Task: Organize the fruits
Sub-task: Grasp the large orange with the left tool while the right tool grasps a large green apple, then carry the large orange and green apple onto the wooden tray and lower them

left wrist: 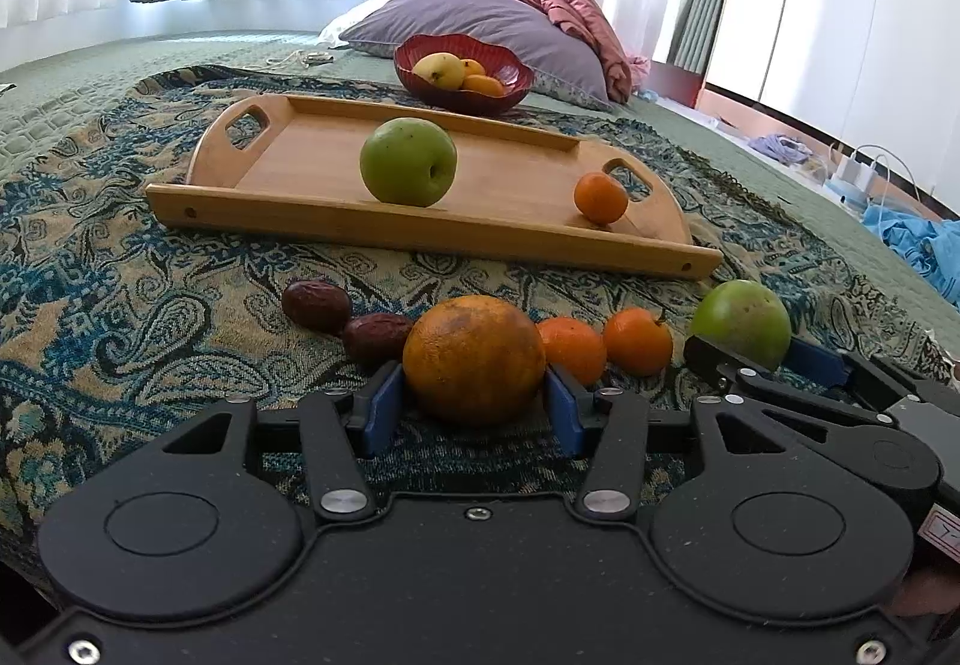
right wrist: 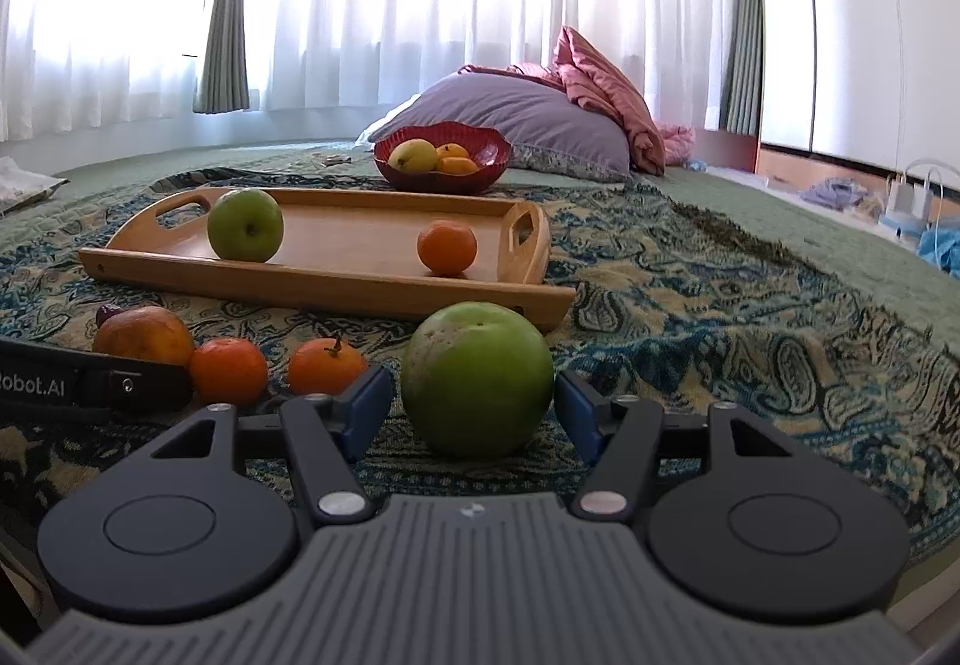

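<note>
On the patterned cloth (left wrist: 150,305) over the bed, two dark dates (left wrist: 316,305) lie farthest left in the near row. Next, the left claw (left wrist: 474,413) has its blue pads pressed on either side of a large orange (left wrist: 474,359), holding it on the cloth. Two small tangerines (left wrist: 637,340) sit just right of it. Farther right, the right claw (right wrist: 474,413) brackets a green apple (right wrist: 477,377); its pads stand close against the fruit, though firm contact is not clear. Beyond the row, a wooden tray (left wrist: 420,236) carries another green apple (left wrist: 408,161) and a tangerine (left wrist: 600,197); a red bowl (left wrist: 516,83) of fruit stands farther back.
</note>
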Action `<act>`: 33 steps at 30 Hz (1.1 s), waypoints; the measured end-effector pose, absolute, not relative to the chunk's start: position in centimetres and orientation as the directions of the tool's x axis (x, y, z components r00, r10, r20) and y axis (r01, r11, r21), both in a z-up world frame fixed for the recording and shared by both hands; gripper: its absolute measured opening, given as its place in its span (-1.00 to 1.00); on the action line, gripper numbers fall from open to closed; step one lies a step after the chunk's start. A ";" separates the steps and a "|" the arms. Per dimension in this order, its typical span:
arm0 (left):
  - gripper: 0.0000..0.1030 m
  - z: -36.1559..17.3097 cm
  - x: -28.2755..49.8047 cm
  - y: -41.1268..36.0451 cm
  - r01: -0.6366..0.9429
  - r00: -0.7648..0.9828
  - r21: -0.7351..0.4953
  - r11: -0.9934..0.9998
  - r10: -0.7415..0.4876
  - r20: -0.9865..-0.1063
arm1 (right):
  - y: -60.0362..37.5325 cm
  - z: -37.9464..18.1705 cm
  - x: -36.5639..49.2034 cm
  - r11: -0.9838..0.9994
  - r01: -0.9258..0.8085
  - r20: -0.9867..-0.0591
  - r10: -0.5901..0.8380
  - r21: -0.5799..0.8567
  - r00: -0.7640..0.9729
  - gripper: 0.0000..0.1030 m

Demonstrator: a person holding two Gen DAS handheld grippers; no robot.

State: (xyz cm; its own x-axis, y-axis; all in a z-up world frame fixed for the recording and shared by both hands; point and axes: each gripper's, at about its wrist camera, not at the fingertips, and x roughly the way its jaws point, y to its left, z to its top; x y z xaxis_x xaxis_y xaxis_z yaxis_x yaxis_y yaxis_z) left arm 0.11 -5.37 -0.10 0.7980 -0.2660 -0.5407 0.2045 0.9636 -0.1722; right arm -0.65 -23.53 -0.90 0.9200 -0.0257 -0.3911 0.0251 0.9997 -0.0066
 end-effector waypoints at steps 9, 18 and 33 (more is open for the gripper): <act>-0.01 -0.4 0.1 -5.4 0.205 0.810 -0.167 0.964 -0.263 -0.524 | -23.6 -1.6 0.3 0.999 0.040 -0.411 -0.025 0.028 0.911 0.40; -0.06 -0.6 -0.4 -5.6 0.219 0.825 -0.140 0.966 -0.260 -0.501 | -23.2 -2.1 0.5 0.998 0.055 -0.403 -0.043 0.018 0.914 0.40; -0.07 1.3 -1.2 -4.7 0.216 0.876 -0.103 0.971 -0.239 -0.420 | -23.4 -1.8 0.5 0.999 0.047 -0.401 -0.037 0.016 0.915 0.15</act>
State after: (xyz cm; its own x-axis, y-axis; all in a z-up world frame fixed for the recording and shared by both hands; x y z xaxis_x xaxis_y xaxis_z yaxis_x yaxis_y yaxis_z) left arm -1.17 -4.70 1.28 0.8755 -0.2390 -0.4199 0.2157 0.9710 -0.1029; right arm 0.52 -23.41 -1.77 0.9155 -0.0371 -0.4006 0.0472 0.9988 0.0156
